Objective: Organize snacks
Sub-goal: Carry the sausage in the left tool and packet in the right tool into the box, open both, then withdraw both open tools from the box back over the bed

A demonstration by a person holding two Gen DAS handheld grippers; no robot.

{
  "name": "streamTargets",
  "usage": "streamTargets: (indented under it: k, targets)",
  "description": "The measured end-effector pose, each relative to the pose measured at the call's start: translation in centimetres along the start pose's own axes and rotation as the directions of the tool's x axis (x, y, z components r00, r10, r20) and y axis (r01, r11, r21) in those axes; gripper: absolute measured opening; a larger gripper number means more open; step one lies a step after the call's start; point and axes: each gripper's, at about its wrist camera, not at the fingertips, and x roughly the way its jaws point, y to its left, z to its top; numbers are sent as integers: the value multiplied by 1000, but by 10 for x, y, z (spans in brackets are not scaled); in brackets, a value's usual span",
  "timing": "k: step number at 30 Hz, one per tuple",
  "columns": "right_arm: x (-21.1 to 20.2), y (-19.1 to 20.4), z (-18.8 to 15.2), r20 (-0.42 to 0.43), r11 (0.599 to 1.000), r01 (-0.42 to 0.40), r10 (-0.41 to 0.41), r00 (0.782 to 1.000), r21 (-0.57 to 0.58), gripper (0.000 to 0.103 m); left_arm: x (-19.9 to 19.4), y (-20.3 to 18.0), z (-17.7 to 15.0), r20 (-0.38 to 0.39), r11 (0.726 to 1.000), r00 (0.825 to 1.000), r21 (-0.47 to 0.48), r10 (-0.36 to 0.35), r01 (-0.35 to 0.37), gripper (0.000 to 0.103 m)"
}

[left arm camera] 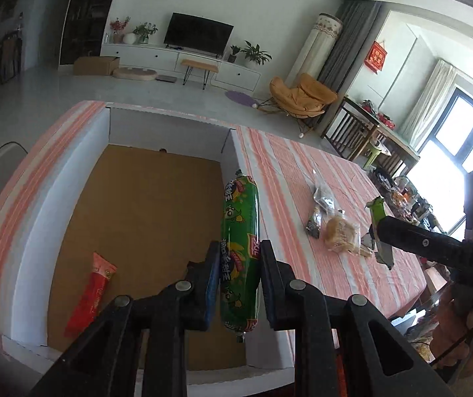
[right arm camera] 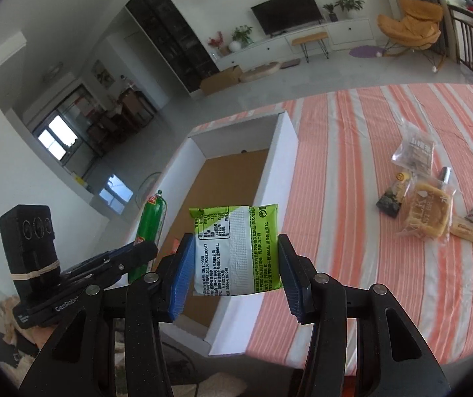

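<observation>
My left gripper (left arm camera: 240, 258) is shut on a green sausage stick (left arm camera: 239, 231) and holds it upright above the right wall of the white box (left arm camera: 81, 178); the sausage also shows in the right wrist view (right arm camera: 150, 228). A red snack packet (left arm camera: 91, 294) lies on the box's brown floor. My right gripper (right arm camera: 235, 258) is shut on a green and white snack packet (right arm camera: 236, 248), held in the air above the box's (right arm camera: 282, 152) right wall. It shows in the left wrist view (left arm camera: 380, 231) to the right, over the table.
The box sits on a table with an orange-striped cloth (right arm camera: 385, 125). Several loose snack packets (right arm camera: 425, 208) lie on the cloth to the right of the box; they also show in the left wrist view (left arm camera: 335, 225). A chair back (left arm camera: 1, 165) stands at the table's left.
</observation>
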Motion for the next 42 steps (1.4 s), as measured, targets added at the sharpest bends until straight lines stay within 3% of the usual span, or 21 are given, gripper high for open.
streamTargets:
  k: [2,4,5,6,7,10,13,15,18,22,24,27,31,33,38,42]
  targets:
    - [24,19,-1,-26,998,-53,52,998,-28,55,13,27,-4,-25,995,995,-25,94,-95,23]
    - [45,24,-7,-48,997,-76,74,996,-33,65,28,46,-14,-58,985,986,-58,158,-162,36]
    - [51,22,-10,-54,996,-81,80,995,-24,72,32,52,-17,-70,982,984,-78,166,-171,55]
    - [54,18,-15,-54,996,-85,84,995,-11,72,34,54,-22,-68,980,983,-93,171,-177,73]
    - [54,10,-18,-48,996,-85,85,995,2,72,34,55,-26,-53,979,983,-101,174,-179,79]
    - [40,-25,-28,-10,999,-9,10,1000,40,72,37,37,-30,-24,985,988,-65,155,-157,82]
    - [18,-65,-44,27,987,154,-155,988,42,72,38,-1,-34,-18,998,998,-8,67,-68,82]
    - [0,-103,-71,33,949,309,-311,950,62,71,44,-38,-39,-35,998,999,56,-16,18,85]
    - [-21,-172,-117,-53,833,530,-529,847,159,71,58,-102,-54,-101,972,987,186,-124,141,93]
    - [-53,-231,-150,-117,695,684,-677,726,220,71,99,-176,-81,-237,918,951,295,-197,263,95]
    - [-66,-248,-154,-120,659,709,-705,699,251,71,132,-202,-93,-257,908,951,333,-171,253,95]
    - [-71,-266,-153,-118,633,715,-719,685,296,71,187,-222,-104,-253,909,965,385,-67,164,95]
    - [-58,-278,-151,-106,615,735,-742,662,287,72,241,-224,-111,-242,904,970,419,25,81,95]
    - [-53,-273,-150,-101,607,751,-757,646,258,71,254,-223,-112,-215,897,975,441,61,41,95]
    - [-52,-274,-151,-90,610,752,-759,645,248,71,277,-216,-111,-214,907,973,421,89,10,95]
    - [-57,-279,-155,-83,604,748,-760,644,273,75,278,-220,-115,-185,899,977,438,108,-17,95]
